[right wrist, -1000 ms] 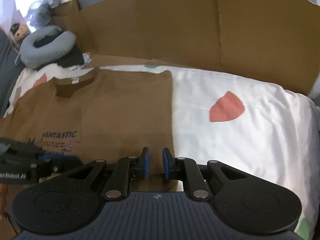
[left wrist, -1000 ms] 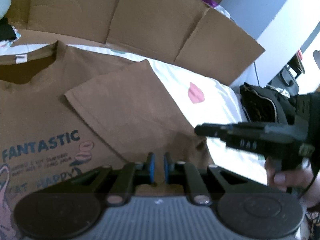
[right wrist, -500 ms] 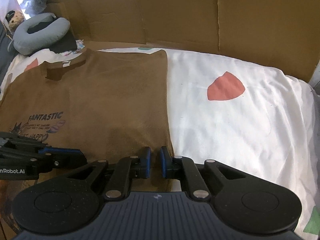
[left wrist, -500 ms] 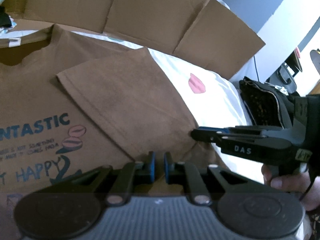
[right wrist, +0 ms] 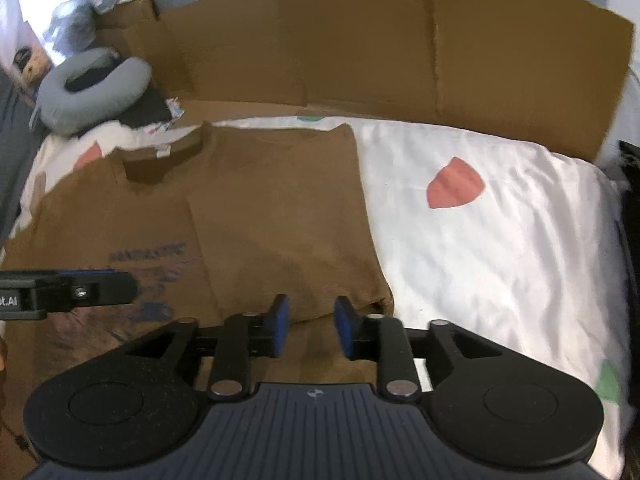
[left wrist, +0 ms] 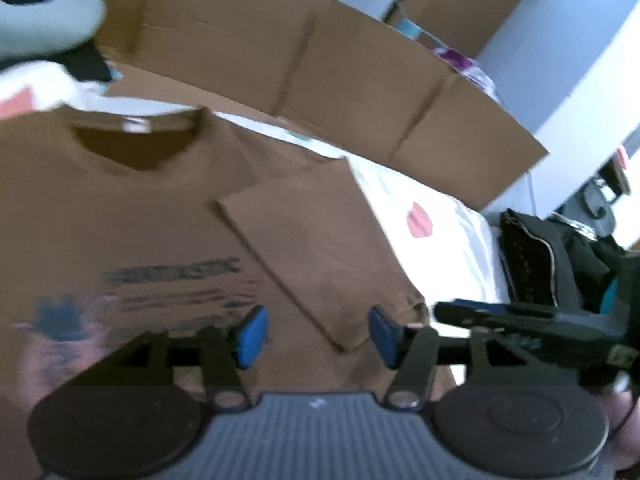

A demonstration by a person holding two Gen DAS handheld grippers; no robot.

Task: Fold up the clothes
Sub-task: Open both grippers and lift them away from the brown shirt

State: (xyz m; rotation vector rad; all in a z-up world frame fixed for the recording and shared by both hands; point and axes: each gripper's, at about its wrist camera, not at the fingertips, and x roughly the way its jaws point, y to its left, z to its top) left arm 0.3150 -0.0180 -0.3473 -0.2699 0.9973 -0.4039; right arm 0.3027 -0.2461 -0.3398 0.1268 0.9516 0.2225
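Now the left claw (left wrist: 314, 334) has its blue pads (left wrist: 252, 334) well apart and its jaws are opening, with nothing between them; only cloth lies below the gap. Under and ahead of it lies the brown T-shirt (left wrist: 120, 208), spread flat on the bed, chest up, with blurred blue lettering just beyond the left pad. One side of the shirt is folded inward, so a brown panel (left wrist: 320, 248) runs from near the right pad up toward the shoulder. Farther out sits the collar with its white label (left wrist: 136, 126). To the right of this claw, the right claw (left wrist: 460, 308) reaches in side-on, just past the folded panel's lower corner.

From its own camera, the right claw (right wrist: 310, 326) shows pads partly apart, jaws opening, and nothing gripped; the shirt's folded edge (right wrist: 368, 216) lies just below and ahead of it. To its right stretches the white bedsheet (right wrist: 500, 248) with a coral shield-shaped patch (right wrist: 454, 182). To its left, the left claw's tip (right wrist: 100, 288) hangs over the printed chest. Beyond the shirt stands a wall of brown cardboard (right wrist: 360, 48), and at far left rests a grey neck pillow (right wrist: 92, 92).
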